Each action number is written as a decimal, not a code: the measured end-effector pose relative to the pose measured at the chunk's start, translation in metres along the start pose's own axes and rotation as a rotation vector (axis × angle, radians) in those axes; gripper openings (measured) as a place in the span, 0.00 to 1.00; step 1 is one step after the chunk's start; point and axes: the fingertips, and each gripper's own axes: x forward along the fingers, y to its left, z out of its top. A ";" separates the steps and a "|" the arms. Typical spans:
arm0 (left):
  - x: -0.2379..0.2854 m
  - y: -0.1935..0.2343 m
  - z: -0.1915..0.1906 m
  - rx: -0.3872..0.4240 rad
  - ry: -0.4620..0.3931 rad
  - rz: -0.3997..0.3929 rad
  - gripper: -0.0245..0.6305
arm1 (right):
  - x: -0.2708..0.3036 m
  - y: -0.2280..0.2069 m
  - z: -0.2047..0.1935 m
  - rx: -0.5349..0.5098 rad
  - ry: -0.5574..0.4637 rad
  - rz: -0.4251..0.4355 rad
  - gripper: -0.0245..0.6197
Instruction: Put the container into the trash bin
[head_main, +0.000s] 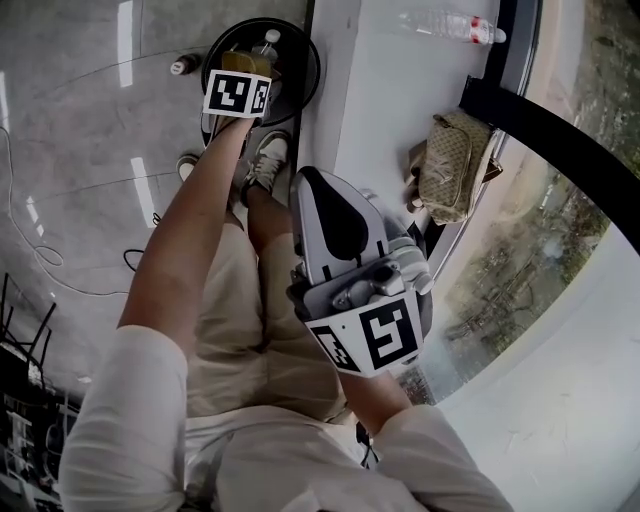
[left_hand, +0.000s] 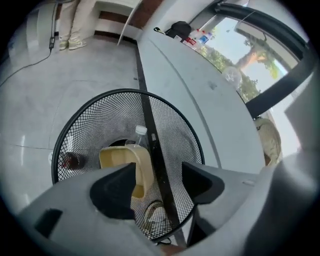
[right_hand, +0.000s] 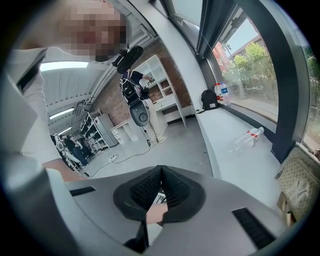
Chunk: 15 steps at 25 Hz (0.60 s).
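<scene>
— So, where is the container to be found?

— It is seen inside the black mesh trash bin, propped on edge against the wire wall, its pale tan hollow turned towards the camera. A clear plastic bottle with a white cap is stood just behind it, and a small dark round object is lodged at the bin's far left.

— And how are the grippers held?

— The left gripper is poised over the bin's mouth, pointed down, with its jaws spread wide apart. Nothing is pressed by its pads; the container is only glimpsed past them, down in the bin. The right gripper is kept up and away from the bin, its ribbed jaws brought together with nothing between them.

— What is pictured around them?

— The bin is set on a grey floor against a long white ledge under the windows. On that ledge a second water bottle is laid on its side, and a tan bag is slumped at the ledge's edge. A sneaker is planted near the bin.
</scene>
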 end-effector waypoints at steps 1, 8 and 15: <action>0.000 -0.002 0.000 -0.003 -0.006 -0.005 0.48 | 0.000 0.000 -0.002 0.000 0.004 0.002 0.04; -0.021 -0.009 0.015 -0.062 -0.118 -0.019 0.48 | -0.004 -0.004 0.006 -0.004 0.014 -0.002 0.04; -0.090 -0.037 0.062 -0.094 -0.321 -0.103 0.22 | -0.017 0.003 0.043 -0.023 -0.001 -0.001 0.04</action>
